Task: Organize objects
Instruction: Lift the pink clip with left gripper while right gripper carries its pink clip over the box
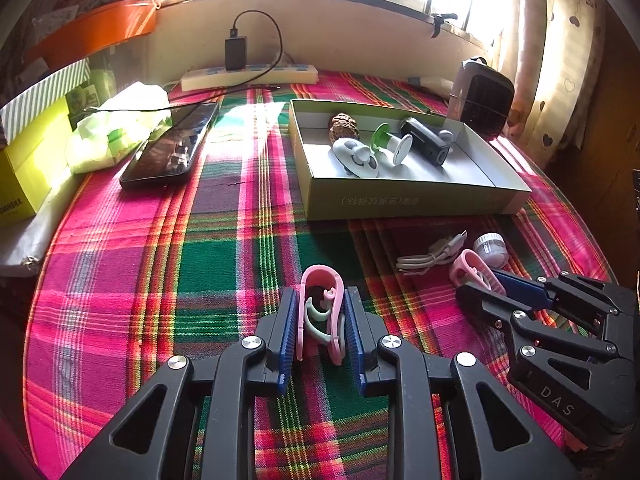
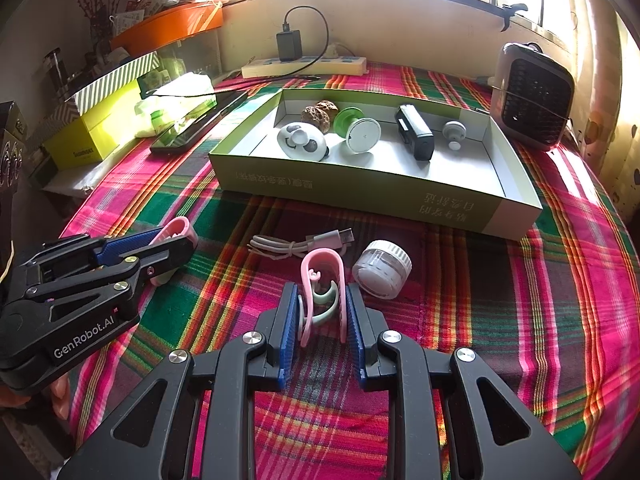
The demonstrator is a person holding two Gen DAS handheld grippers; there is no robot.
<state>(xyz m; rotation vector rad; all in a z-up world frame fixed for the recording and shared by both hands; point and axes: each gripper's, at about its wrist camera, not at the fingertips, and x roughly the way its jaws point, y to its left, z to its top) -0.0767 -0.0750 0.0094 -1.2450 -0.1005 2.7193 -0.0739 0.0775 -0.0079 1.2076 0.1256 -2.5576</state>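
My left gripper [image 1: 322,298] is shut on a pink clip [image 1: 320,280] that stands upright between its blue pads just above the plaid cloth. To its right, my right gripper [image 1: 480,284] is shut on a second pink clip [image 1: 466,266]. The right wrist view shows that second pink clip [image 2: 322,264] between the right gripper's [image 2: 322,292] pads, with the left gripper [image 2: 176,236] at the left. A white cable [image 2: 296,246] and a small white jar [image 2: 382,274] lie on the cloth beside it. The open green box [image 2: 360,190] behind holds several small items.
A phone [image 1: 172,148], a tissue pack [image 1: 116,128] and yellow boxes [image 1: 28,168] line the left side. A power strip [image 1: 248,76] with a charger lies by the wall. A small heater [image 2: 532,96] stands at the back right. Part of a hand shows at the lower left of the right wrist view.
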